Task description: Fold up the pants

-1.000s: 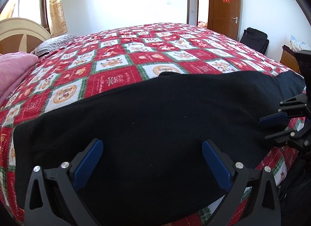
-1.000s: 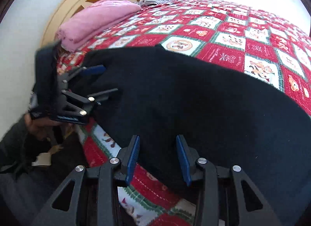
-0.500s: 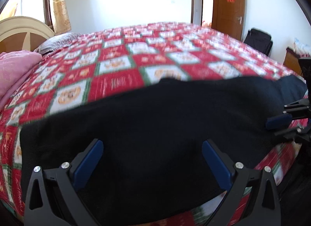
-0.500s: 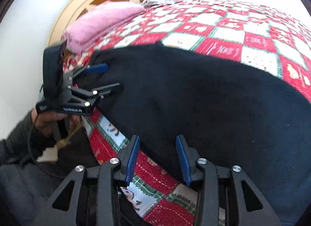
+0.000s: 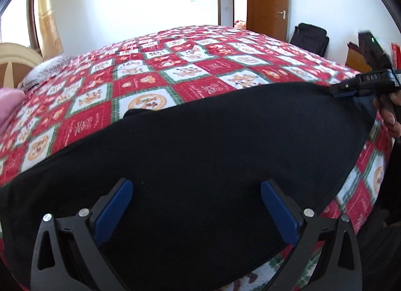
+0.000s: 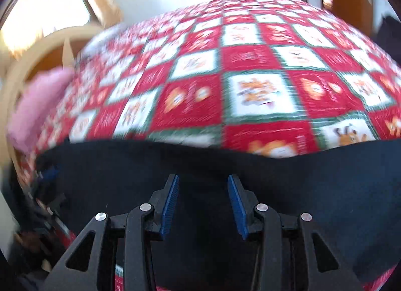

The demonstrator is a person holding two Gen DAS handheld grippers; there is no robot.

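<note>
Black pants [image 5: 200, 145] lie spread flat along the near side of a bed with a red, white and green checked cover [image 5: 175, 65]. My left gripper [image 5: 196, 190] hangs over the middle of the pants, open wide, with nothing between its blue pads. In the left wrist view my right gripper [image 5: 340, 89] is at the pants' far right corner, held by a hand [image 5: 391, 115]. The right wrist view is blurred. There the right gripper [image 6: 203, 180] hovers over the black cloth [image 6: 300, 190] near its far edge, jaws part way apart, nothing pinched. The left gripper [image 6: 50, 178] shows dimly at the left.
A folded pink blanket [image 6: 40, 105] and a striped grey pillow [image 5: 45, 70] lie by the cream headboard [image 6: 30, 55]. Beyond the bed stand a wooden door [image 5: 270, 3], a black bag [image 5: 310, 38] and a wooden cabinet [image 5: 356, 58]. The bed's edge runs just below the pants.
My right gripper has swung along the pants to their far right corner and rolled, now facing across the bed. The left gripper shifted a little over the pants; both jaw gaps are unchanged.
</note>
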